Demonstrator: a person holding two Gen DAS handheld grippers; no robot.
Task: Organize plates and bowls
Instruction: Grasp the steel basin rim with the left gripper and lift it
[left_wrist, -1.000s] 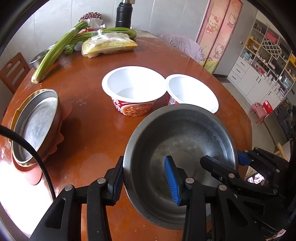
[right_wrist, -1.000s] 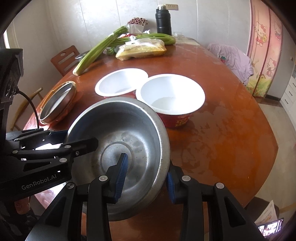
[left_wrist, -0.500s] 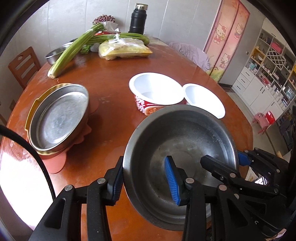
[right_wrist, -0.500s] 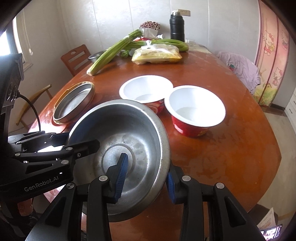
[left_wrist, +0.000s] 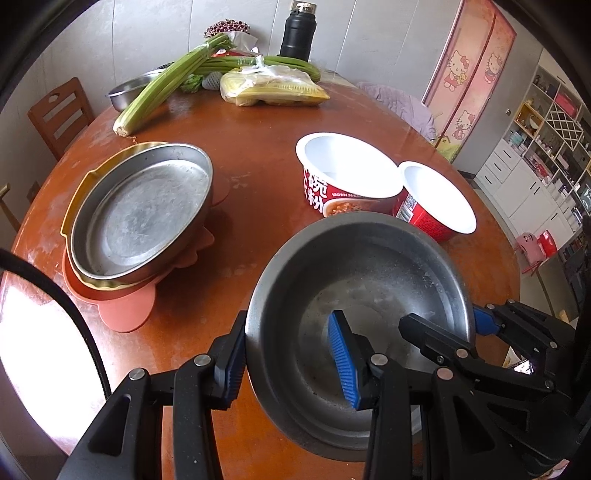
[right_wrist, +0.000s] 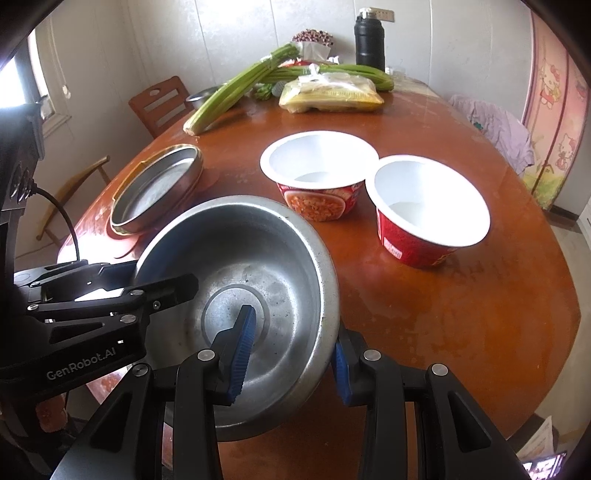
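Round brown wooden table (left_wrist: 258, 155) fills both views. Steel bowl (left_wrist: 369, 280) sits lower centre of both frames, tilted, held off the table by both grippers. Left gripper (left_wrist: 291, 354) clenched on the bowl's near-left rim: one blue pad outside the wall, one inside. Right gripper (right_wrist: 291, 350) grasping the opposite rim the same way, one pad inside, one outside.

Shallow steel plate (left_wrist: 144, 210), mid-left of left view, nested in a gold-rimmed dish, that stack on a pink silicone mat (left_wrist: 125, 306).

Two empty red instant-noodle bowls, white inside, centre-right: bigger-looking one (left_wrist: 343, 173) touching or just beside the second (left_wrist: 439, 199); can't tell which.

Top of frame: celery bunch (left_wrist: 170, 81), bagged yellow noodles (left_wrist: 273, 88), black thermos (left_wrist: 297, 33), wooden chair (left_wrist: 59, 110) upper left.
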